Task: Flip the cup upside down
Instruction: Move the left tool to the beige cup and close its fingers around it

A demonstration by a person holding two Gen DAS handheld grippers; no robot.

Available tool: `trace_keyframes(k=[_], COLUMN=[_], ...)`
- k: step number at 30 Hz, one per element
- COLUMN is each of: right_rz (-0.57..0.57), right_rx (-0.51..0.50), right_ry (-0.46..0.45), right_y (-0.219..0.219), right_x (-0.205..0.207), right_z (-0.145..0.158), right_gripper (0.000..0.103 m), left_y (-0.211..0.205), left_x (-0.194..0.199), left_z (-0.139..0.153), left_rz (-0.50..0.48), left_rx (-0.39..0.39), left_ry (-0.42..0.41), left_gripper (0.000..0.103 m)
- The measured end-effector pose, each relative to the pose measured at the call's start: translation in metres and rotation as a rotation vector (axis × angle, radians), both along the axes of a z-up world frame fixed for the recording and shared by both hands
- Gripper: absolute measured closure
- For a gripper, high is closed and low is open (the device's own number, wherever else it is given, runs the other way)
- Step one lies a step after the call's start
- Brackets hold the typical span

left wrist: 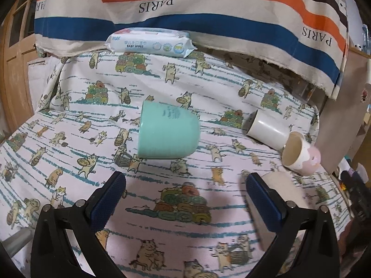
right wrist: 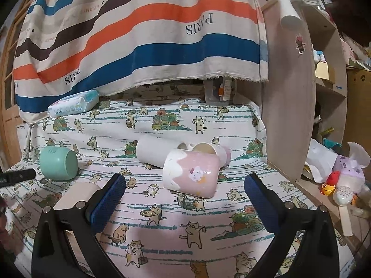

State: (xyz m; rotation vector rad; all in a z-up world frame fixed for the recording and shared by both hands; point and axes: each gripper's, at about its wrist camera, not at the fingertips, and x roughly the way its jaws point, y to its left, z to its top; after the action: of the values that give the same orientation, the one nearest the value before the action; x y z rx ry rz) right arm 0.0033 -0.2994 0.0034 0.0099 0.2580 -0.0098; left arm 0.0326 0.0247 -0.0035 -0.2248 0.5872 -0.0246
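- Right now both tools are spread wide and hold nothing: the left tool (left wrist: 185,185) hangs over the cat-print tabletop (left wrist: 162,243) short of the mint cup (left wrist: 168,132), and the right tool (right wrist: 185,185) sits just short of the pink cup (right wrist: 191,172)
- The mint cup lies on its side toward the left edge of the tabletop, apart from the others; in the left wrist view its long axis runs across the tool's line, rim to the left and rounded base to the right
- The pink cup also lies on its side near the right edge, tipped at a slant, with a white cup (right wrist: 154,151) and a small pink-and-white cup (right wrist: 212,150) lying close behind it; whether they touch is unclear
- A pack of baby wipes (left wrist: 150,42) rests at the back edge under the striped cloth (left wrist: 208,11)
- Which cup is meant is not stated; each tool has one straight ahead, the right one nearer its cup
- Either grasp, I judge, should close across the cup's body, then roll the wrist to set the rim down
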Motion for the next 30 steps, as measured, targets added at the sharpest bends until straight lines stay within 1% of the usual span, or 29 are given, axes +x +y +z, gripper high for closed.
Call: trace_keyframes(k=[4,7,11,16,20,22,23,26,28,30], right_rz=[-0.016,-0.045,-0.076,-0.088,-0.099,-0.102,-0.105,-0.124,-0.123,-0.123], right_rx=[0.001,0.009,0.034,0.061,0.047,0.036,0.032,0.012,0.01,0.012], right_ry=[0.0,-0.002,-0.002,0.002,0.002,-0.002,-0.003,-0.003,-0.003,-0.003], right_y=[-0.002,-0.007,-0.014,-0.02,-0.017,-0.015,-0.015,-0.012,-0.011,-0.011], right_x=[0.0,-0.001,-0.001,0.0,0.0,-0.001,-0.001,-0.001,-0.001,-0.001], right_z=[0.0,0.0,0.0,0.0,0.0,0.0,0.0,0.001,0.001,0.001], right_gripper=[0.0,0.0,0.0,0.0,0.0,0.0,0.0,0.0,0.0,0.0], left_y=[-0.013,-0.028,-0.046,-0.07,-0.085,-0.092,-0.095,-0.103,-0.108,-0.112], left_x=[-0.001,0.003,0.011,0.026,0.04,0.048,0.051,0.059,0.065,0.07], left_z=[0.019,0.029,0.035,0.041,0.038,0.034,0.031,0.023,0.018,0.013], left_rz=[-0.009,-0.019,-0.069,-0.098,-0.124,-0.136,-0.142,-0.159,-0.165,-0.17], left_rx=[0.023,0.045,0.018,0.017,0.0,-0.013,-0.019,-0.033,-0.042,-0.051], left_ry=[0.007,0.041,0.091,0.145,0.207,0.248,0.267,0.319,0.347,0.374], left_gripper=[0.0,0.0,0.0,0.0,0.0,0.008,0.009,0.01,0.014,0.016])
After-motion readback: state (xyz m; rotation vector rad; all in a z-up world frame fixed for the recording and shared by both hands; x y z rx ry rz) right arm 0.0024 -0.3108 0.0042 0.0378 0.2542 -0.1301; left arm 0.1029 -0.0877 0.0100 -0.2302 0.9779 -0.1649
